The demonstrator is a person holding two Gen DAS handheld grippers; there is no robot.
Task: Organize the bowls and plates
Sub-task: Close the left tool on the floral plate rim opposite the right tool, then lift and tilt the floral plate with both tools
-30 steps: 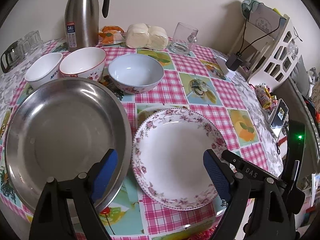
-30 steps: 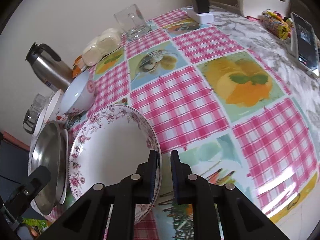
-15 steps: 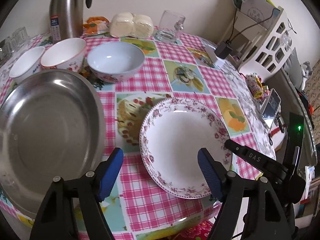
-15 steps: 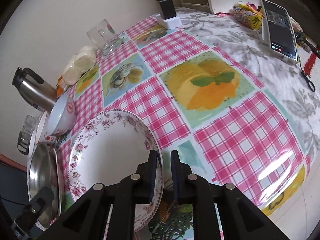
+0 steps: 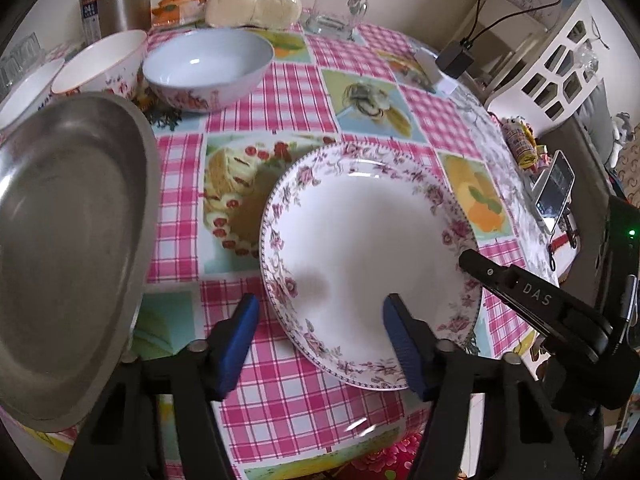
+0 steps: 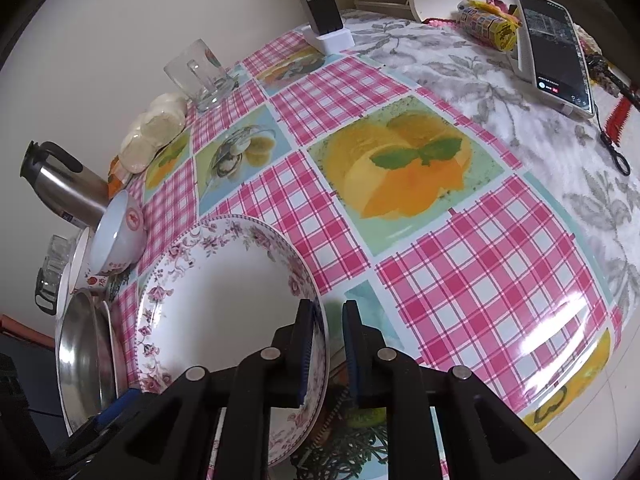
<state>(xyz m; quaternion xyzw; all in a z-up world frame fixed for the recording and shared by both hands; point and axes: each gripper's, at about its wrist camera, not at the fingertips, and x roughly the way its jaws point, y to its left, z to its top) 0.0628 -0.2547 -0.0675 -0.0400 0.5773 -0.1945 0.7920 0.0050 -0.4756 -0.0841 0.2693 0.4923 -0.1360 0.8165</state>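
Right hand-held gripper (image 6: 325,354) clenches the floral plate's (image 5: 368,248) right rim; left hand-held gripper (image 5: 320,340), jaws just narrowing yet released, straddles its near-left rim.

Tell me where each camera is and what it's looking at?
Left wrist: on the left hand-held gripper, looking down past its open blue fingers at the floral plate, beside the steel pan; the right hand-held gripper shows.
Right wrist: on the right hand-held gripper, shut on the floral plate's rim, facing across the tablecloth.
Shared: plate, pan, bowls, glass mug.
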